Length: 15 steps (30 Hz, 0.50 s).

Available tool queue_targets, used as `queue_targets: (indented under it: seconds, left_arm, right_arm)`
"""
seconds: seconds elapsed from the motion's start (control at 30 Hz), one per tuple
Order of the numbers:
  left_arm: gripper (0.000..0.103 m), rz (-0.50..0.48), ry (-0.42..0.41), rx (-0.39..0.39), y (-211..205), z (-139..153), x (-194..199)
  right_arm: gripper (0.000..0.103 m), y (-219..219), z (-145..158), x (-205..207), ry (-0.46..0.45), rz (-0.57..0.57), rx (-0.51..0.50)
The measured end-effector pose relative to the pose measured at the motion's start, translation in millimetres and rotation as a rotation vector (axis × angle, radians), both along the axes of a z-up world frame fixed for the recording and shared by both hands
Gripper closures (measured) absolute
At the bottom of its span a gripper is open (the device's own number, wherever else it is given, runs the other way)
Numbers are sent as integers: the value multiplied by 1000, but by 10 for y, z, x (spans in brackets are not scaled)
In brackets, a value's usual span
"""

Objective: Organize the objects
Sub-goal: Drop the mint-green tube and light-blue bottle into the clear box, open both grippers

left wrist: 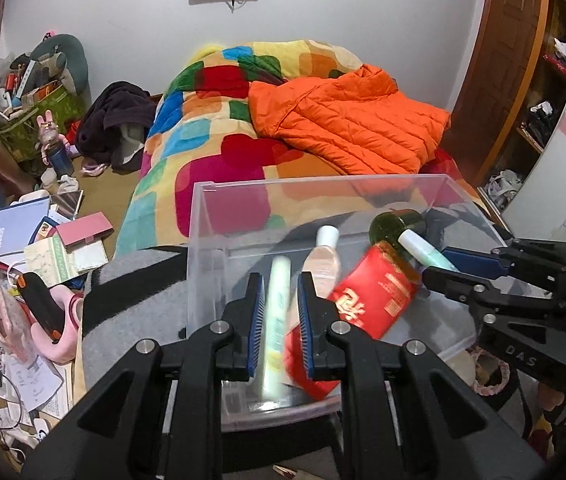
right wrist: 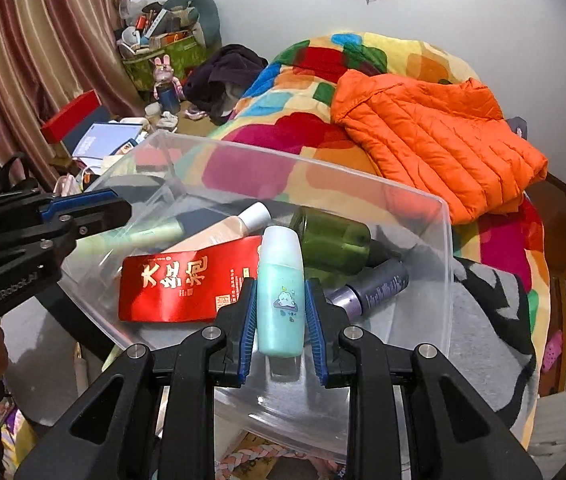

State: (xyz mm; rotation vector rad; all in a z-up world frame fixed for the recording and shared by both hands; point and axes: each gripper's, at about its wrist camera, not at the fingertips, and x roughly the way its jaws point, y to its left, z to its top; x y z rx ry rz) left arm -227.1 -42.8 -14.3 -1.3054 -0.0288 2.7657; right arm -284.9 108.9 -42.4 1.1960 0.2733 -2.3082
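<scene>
A clear plastic bin (left wrist: 203,240) (right wrist: 445,240) sits on a grey and black blanket at the foot of the bed. My left gripper (left wrist: 281,284) is shut on a pale green tube (left wrist: 277,320) held over the bin; in the right wrist view it comes in from the left (right wrist: 123,210). My right gripper (right wrist: 281,292) is shut on a teal bottle with a white cap (right wrist: 281,292) (left wrist: 423,248), also over the bin. Inside lie a red packet (right wrist: 187,288) (left wrist: 375,292), a peach bottle (left wrist: 323,260) (right wrist: 219,230), a green jar (right wrist: 331,240) (left wrist: 395,222) and a purple bottle (right wrist: 375,284).
An orange puffer jacket (left wrist: 355,120) lies on the multicoloured bedspread (left wrist: 203,152) behind the bin. Books, boxes and papers (left wrist: 51,240) crowd the floor at left, with a dark clothes heap (left wrist: 115,124) and a full green bag (left wrist: 35,108) by the wall. A wooden wardrobe (left wrist: 515,60) stands right.
</scene>
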Motion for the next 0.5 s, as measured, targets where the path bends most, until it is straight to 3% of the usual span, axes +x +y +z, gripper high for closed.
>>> queue_targets:
  seconds: [0.13,0.37,0.5]
  left_arm:
    - [83,-12,19,-17,48,89,96]
    - [53,-11,102,-62,155,324,395]
    - [28,2,143,-79,190,406,599]
  right_arm:
    - [81,5,-18,3,-17,-1,8]
    - [73,110,136,113,18,-17,-15]
    - [65,203,325,259,78,-24,-30]
